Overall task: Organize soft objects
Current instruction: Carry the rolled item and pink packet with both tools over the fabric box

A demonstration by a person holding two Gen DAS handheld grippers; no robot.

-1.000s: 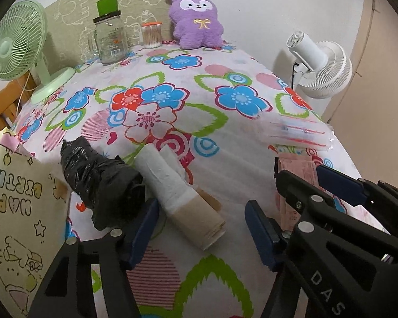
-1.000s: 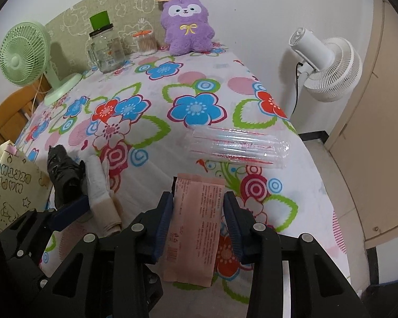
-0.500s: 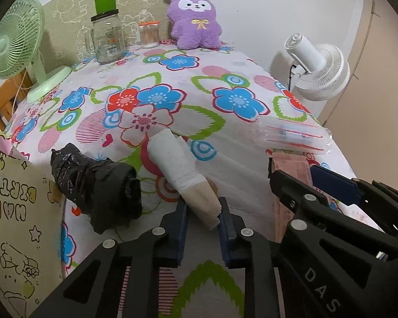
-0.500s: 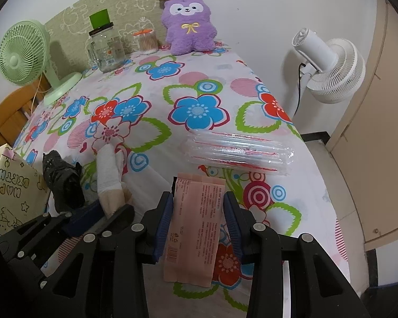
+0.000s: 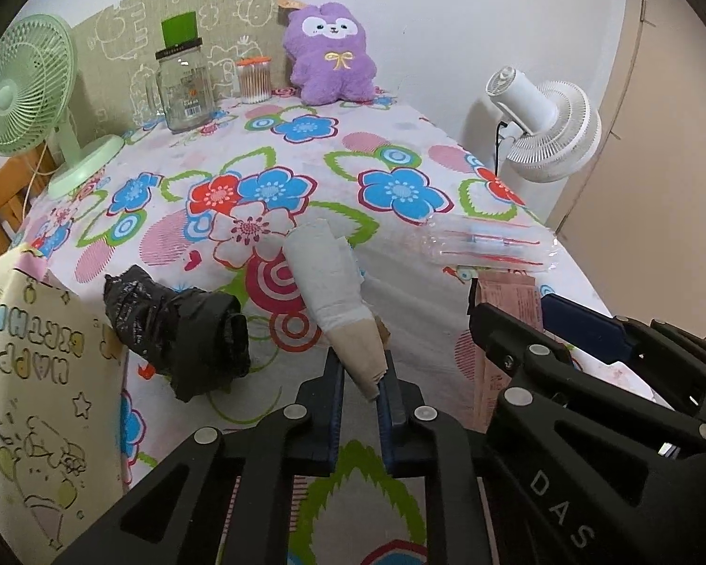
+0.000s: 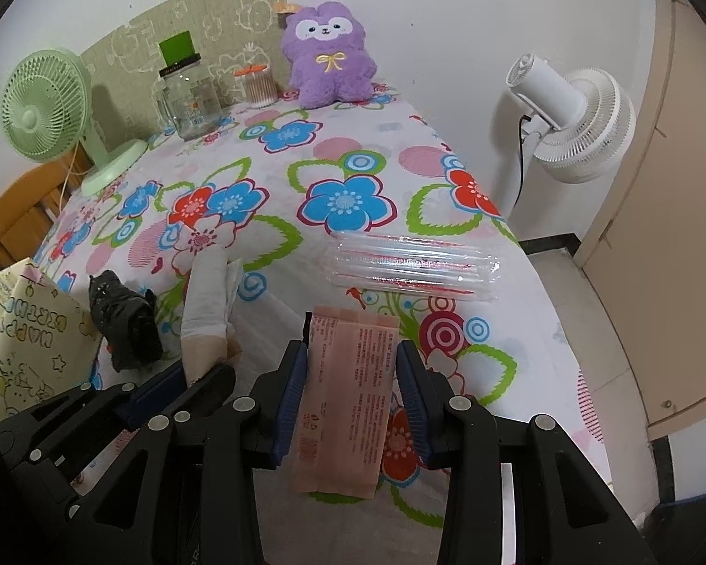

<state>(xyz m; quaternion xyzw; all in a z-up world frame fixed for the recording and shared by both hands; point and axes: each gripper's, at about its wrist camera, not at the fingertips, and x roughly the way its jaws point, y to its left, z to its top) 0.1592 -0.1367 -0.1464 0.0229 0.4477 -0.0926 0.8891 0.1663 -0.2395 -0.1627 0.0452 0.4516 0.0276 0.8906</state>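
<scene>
Just closed: left tool (image 5: pixel 360 376) now pinching near end of white roll (image 5: pixel 327 278) beside black bag (image 5: pixel 179 325), ready to lift; right tool (image 6: pixel 350 391) gripping pink packet (image 6: pixel 348 386) on worktop (image 6: pixel 470 343).

**Hidden, cut off, or too small to tell**

In the left wrist view the right gripper's black frame covers the near part of the pink packet (image 5: pixel 510 299); only its far end shows. The birthday gift bag (image 5: pixel 33 376) runs off the left edge in both views, its lettering upside down and partly cut. The wooden chair (image 6: pixel 21 216) at far left is mostly hidden behind the table and the green fan (image 6: pixel 42 103). The label on the glass jar (image 5: pixel 186 89) is too small to read, as is the print on the packet. The near tip of the white-and-tan roll (image 5: pixel 339 306) is hidden between the blue pads (image 5: pixel 336 388).
</scene>
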